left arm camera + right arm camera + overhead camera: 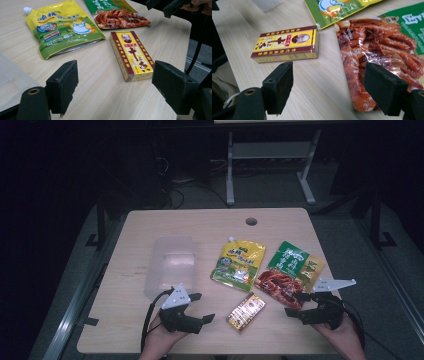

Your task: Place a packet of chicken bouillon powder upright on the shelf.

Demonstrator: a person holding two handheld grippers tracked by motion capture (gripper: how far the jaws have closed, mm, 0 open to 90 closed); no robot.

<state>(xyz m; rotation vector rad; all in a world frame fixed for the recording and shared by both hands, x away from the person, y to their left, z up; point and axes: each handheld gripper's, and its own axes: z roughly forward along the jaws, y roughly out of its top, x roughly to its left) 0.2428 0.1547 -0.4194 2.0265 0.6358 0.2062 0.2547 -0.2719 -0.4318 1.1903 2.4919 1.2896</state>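
The room is dim, lit mainly over a light wooden table with rounded corners and a round cable hole near its far edge. Beyond that edge stands a pale metal desk frame on a grey floor, with dark cables trailing across it. Black stands flank the table on both sides, and a metal rail runs along the floor at the left.
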